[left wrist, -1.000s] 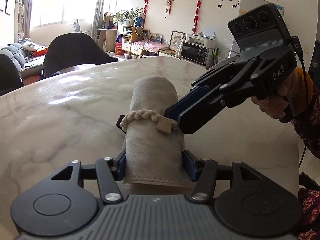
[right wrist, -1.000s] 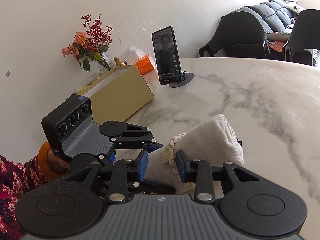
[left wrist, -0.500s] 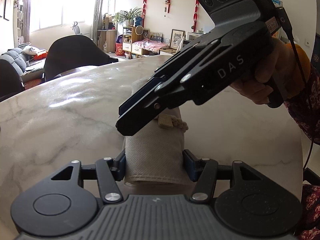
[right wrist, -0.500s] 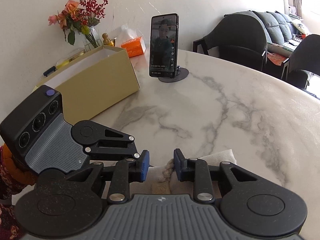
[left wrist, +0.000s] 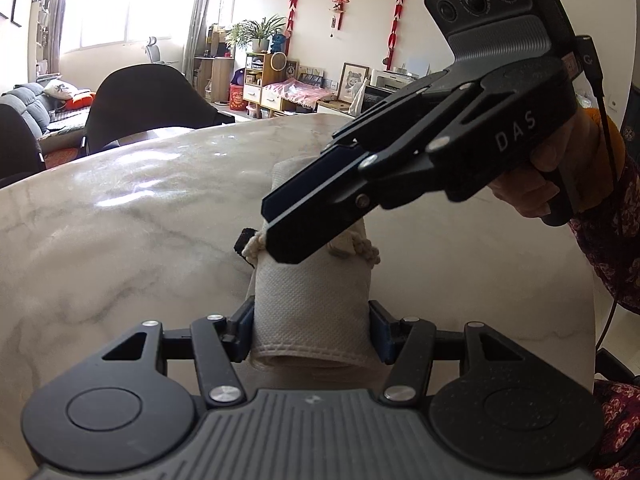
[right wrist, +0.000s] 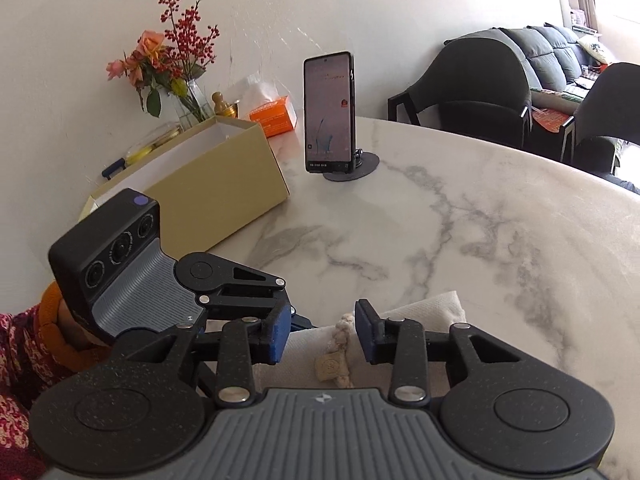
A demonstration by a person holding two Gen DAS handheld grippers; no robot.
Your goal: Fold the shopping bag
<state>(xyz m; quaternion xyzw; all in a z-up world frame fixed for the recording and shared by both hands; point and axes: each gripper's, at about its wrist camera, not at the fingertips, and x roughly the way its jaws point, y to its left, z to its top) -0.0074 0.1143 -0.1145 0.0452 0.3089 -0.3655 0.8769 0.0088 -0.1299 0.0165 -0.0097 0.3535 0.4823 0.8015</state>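
1. Left wrist view: the shopping bag [left wrist: 312, 300] lies rolled into a tight bundle on the marble table [left wrist: 120, 240], its long axis running straight away from the camera. The left gripper [left wrist: 311, 322] pinches the near end of the roll, one blue pad pressed on each side. A braided cord [left wrist: 360, 250] rings the roll about halfway along. The right gripper [left wrist: 292, 228] comes in from the right, slanting down, with its tips hanging over the cord (from this side the near finger hides the gap, so its spread cannot be read here).

2. Right wrist view: the roll [right wrist: 420, 312] passes crosswise under the right gripper [right wrist: 320, 334], with the cord [right wrist: 340, 332] and its small tag [right wrist: 330, 366] showing in the gap. The jaws are opening and the pads stand clear of the cord on both sides, so nothing is pinched. The left gripper [right wrist: 296, 322] reaches in from the left and holds its end of the roll. Further back stand a cardboard box [right wrist: 208, 184] and a phone on a stand [right wrist: 330, 114], well apart from the work.

3. Judgement: the bag looks fully rolled and tied. The right gripper sits directly above the cord, across the roll's axis, so any further tidying of the cord falls to it (the left merely anchors the end).
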